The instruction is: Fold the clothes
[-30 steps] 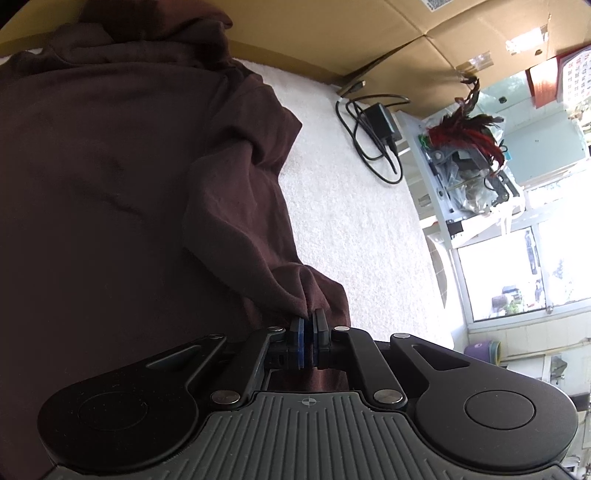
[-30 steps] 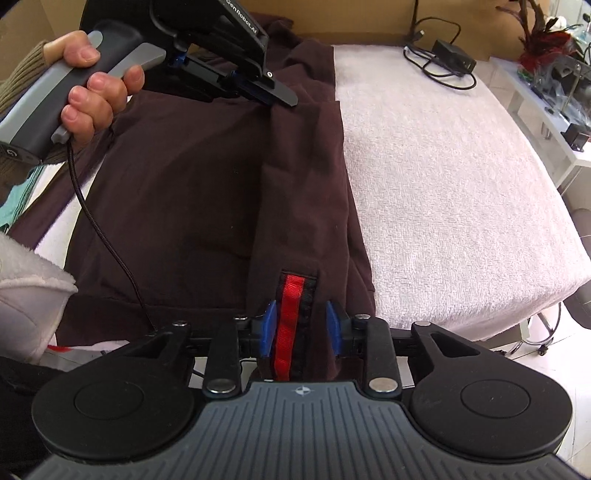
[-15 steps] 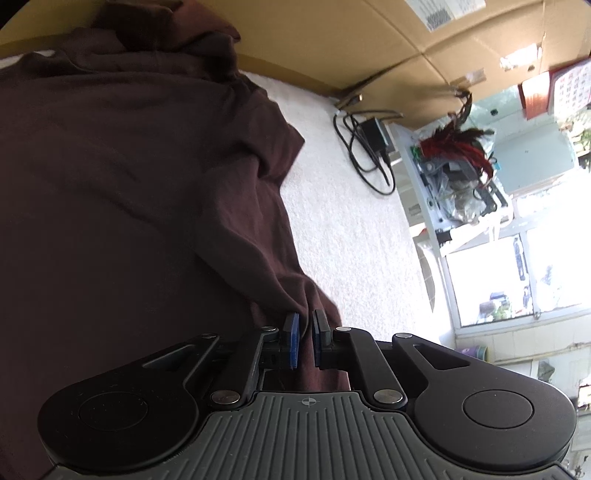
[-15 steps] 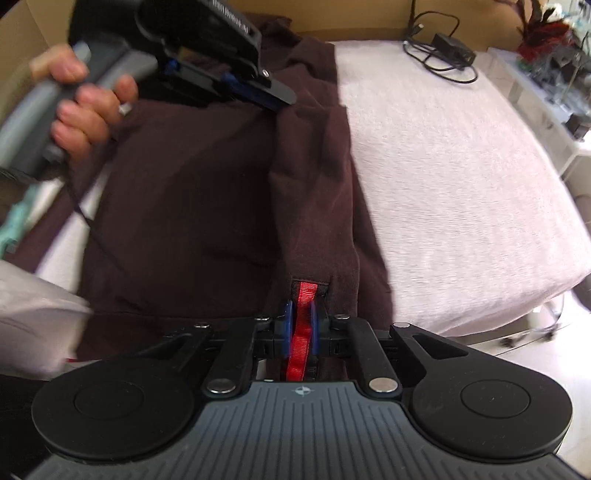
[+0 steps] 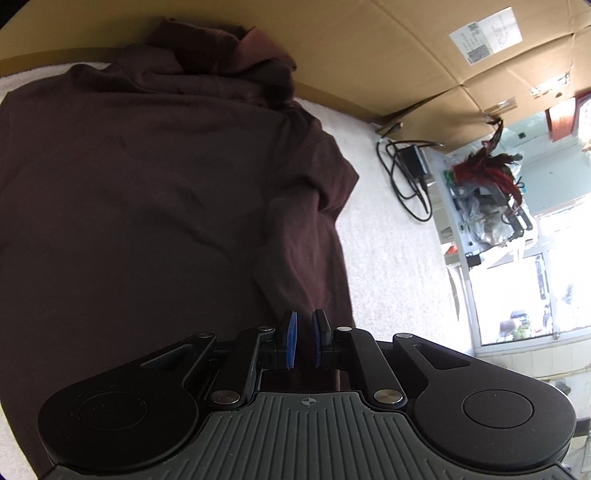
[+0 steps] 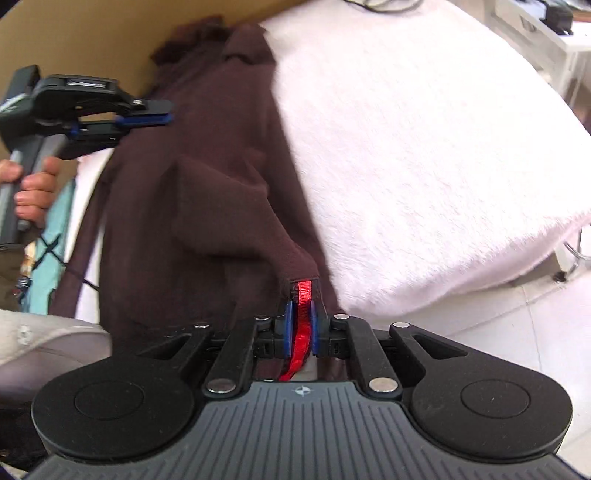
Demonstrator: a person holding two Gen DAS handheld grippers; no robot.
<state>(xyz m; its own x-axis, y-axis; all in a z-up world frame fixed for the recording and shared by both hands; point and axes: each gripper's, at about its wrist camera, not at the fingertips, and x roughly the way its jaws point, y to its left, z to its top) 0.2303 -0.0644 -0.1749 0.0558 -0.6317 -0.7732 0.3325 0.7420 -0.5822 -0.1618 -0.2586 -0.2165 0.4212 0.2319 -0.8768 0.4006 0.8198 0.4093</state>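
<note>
The left claw (image 5: 302, 340) let go of the dark red top (image 5: 147, 192), jaws just parted. The right claw (image 6: 301, 328) closed on its red ribbon (image 6: 303, 314), then loosened a little.

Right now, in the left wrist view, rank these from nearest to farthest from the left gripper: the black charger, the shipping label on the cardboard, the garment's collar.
From the left gripper:
1. Garment's collar, straight ahead at the far end of the dark maroon garment.
2. Black charger, ahead to the right on the white cover.
3. Shipping label, upper right on the cardboard.
</note>
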